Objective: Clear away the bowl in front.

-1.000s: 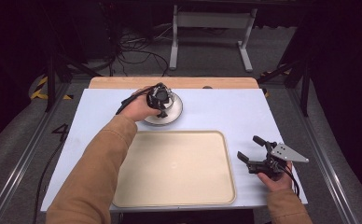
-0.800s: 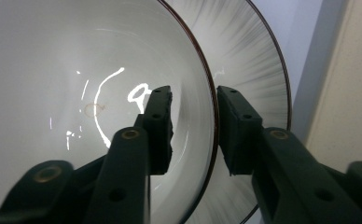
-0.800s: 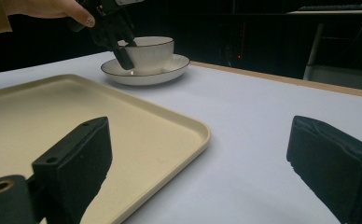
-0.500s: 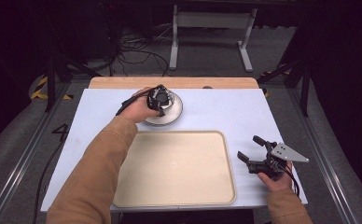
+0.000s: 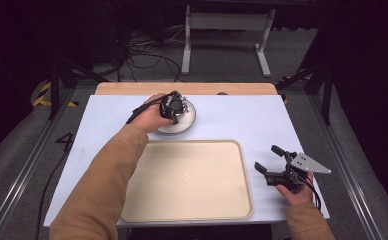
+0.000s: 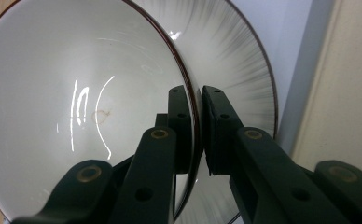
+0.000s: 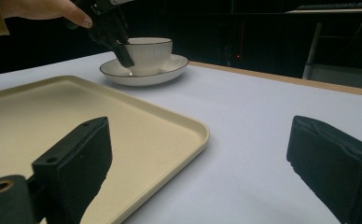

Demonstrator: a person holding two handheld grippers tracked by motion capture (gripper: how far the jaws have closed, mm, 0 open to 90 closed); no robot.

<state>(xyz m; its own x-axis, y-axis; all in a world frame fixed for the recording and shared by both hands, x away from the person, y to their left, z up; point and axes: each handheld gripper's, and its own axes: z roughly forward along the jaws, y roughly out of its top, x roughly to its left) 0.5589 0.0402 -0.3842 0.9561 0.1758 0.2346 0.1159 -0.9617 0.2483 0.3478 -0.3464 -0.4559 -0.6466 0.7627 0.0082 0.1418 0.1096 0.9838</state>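
Note:
A white bowl with a dark rim stands on a white plate at the back middle of the table. My left gripper is shut on the bowl's near rim. In the left gripper view one jaw is inside the bowl and the other outside, over the ribbed plate, with the left gripper pinching the rim. The right gripper view shows the bowl upright on the plate. My right gripper is open and holds nothing, just right of the tray; its jaws stand wide apart.
A large beige tray lies bare at the front middle of the white table top; its corner is close to my right gripper. A wooden strip runs along the table's far edge.

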